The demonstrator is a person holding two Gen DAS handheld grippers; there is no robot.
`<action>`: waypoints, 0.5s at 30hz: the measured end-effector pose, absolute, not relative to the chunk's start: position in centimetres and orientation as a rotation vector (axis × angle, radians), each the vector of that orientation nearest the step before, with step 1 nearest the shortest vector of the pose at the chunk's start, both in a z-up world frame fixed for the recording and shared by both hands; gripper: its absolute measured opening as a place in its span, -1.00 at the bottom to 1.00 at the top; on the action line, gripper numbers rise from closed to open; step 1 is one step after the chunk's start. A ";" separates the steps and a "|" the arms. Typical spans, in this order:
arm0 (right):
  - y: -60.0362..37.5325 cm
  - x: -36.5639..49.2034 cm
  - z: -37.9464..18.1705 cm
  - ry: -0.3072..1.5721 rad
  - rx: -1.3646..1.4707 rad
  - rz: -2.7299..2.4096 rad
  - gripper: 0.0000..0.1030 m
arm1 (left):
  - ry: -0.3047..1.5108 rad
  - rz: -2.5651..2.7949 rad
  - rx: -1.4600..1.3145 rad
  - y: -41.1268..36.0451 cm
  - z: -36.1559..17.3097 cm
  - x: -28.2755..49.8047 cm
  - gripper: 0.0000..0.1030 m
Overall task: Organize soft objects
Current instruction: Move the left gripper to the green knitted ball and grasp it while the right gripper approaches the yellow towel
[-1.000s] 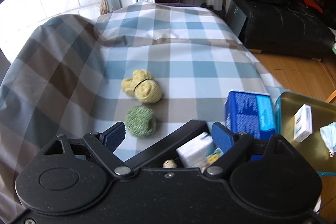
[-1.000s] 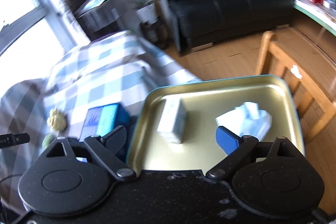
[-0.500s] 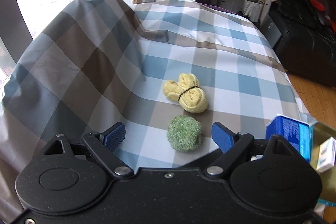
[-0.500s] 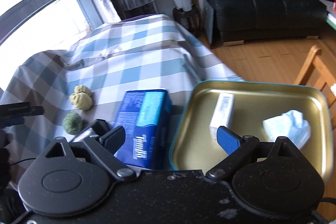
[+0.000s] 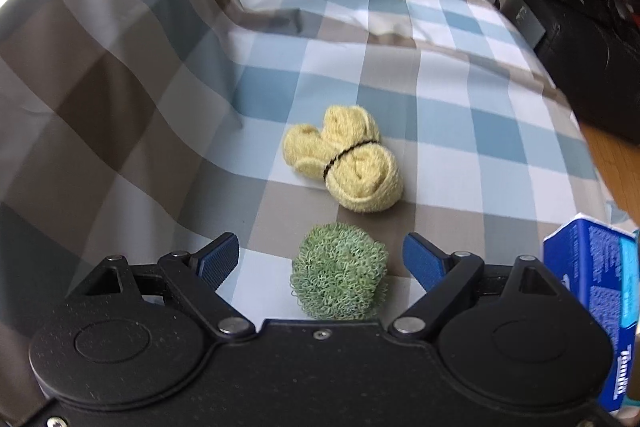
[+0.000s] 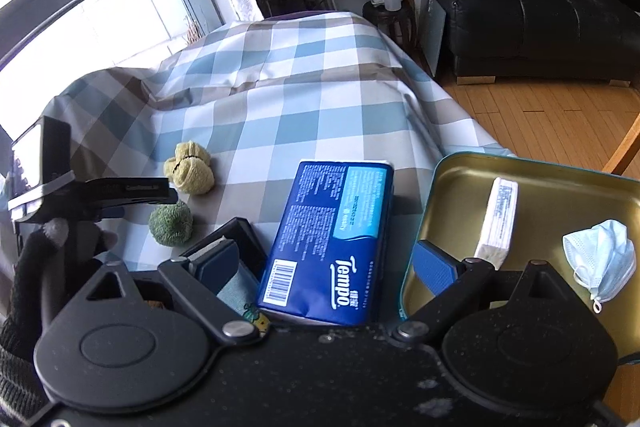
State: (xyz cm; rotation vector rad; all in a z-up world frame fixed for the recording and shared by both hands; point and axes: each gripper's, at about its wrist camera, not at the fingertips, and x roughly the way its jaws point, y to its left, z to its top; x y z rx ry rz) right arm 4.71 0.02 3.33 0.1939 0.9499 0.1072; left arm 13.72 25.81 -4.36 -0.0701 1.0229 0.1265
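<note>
The left gripper (image 5: 320,259) was held apart around the green ball (image 5: 339,283) on the checked cloth (image 5: 440,99), the yellow bundle (image 5: 344,163) just beyond. The right gripper (image 6: 328,263), likewise apart, was fronted by a tissue pack (image 6: 332,239) beside the tray (image 6: 560,203).

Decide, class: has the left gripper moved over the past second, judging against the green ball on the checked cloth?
Yes. The left gripper has swung left and closed in: the green ball now sits between its open fingers, with the blue tissue pack at the frame's right edge.
</note>
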 end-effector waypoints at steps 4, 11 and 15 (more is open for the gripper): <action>1.0 5.2 3.2 0.964 0.180 0.101 0.83 | 1.066 0.118 -0.063 26.2 -5.5 14.2 0.66; 3.5 5.9 2.7 0.996 0.104 0.121 0.83 | 1.133 0.074 -0.042 25.7 -6.3 15.2 0.63; 5.3 6.8 2.5 1.020 0.079 0.150 0.83 | 1.167 0.024 -0.063 25.7 -6.7 15.6 0.42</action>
